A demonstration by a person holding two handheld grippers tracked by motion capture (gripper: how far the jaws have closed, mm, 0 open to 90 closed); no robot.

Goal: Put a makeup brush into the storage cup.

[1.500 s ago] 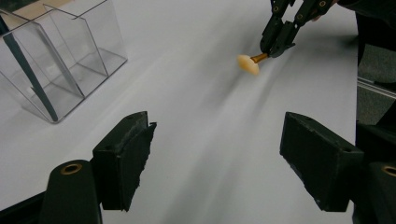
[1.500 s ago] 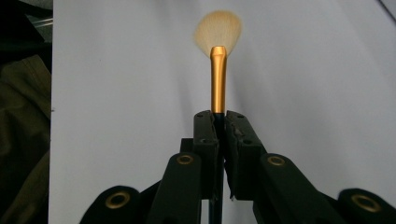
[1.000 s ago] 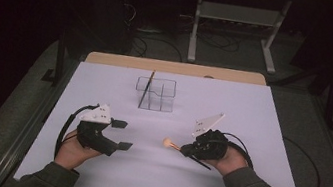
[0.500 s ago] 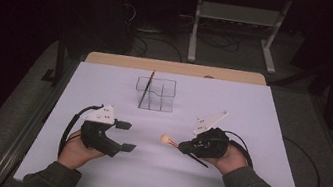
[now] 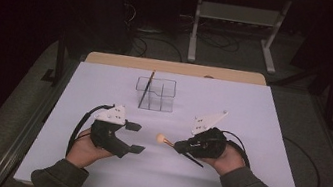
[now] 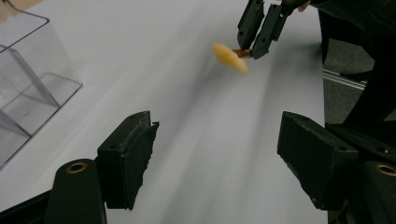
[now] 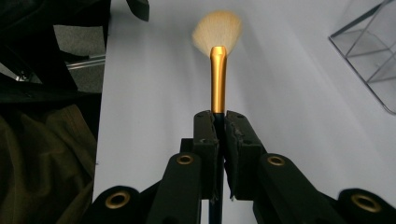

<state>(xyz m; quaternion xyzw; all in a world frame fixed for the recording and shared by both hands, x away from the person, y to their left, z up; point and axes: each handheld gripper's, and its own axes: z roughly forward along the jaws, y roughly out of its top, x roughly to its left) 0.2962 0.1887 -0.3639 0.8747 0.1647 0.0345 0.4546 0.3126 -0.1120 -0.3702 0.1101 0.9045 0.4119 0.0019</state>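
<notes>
My right gripper (image 5: 177, 147) is shut on the dark handle of a makeup brush (image 5: 161, 138), which has a gold ferrule (image 7: 218, 79) and a pale fan of bristles (image 7: 217, 30). The brush points left, just above the white table top. My left gripper (image 5: 135, 138) stands open and empty a short way left of the bristles, its jaws wide apart in the left gripper view (image 6: 219, 130). That view has the brush (image 6: 229, 57) ahead, clamped in the right gripper (image 6: 259, 32). A clear organizer (image 5: 156, 94) stands behind both, with a thin dark stick (image 5: 147, 88) leaning in it.
The white table top (image 5: 256, 153) has a wooden edge (image 5: 173, 67) at the back. Cables trail from both grippers. A metal stand (image 5: 236, 23) and dark floor lie beyond the table. The organizer's wall (image 6: 28, 88) is close on the left gripper's left.
My left hand has shifted a little to the right, toward the brush head. The right gripper and its brush have stayed almost still.
</notes>
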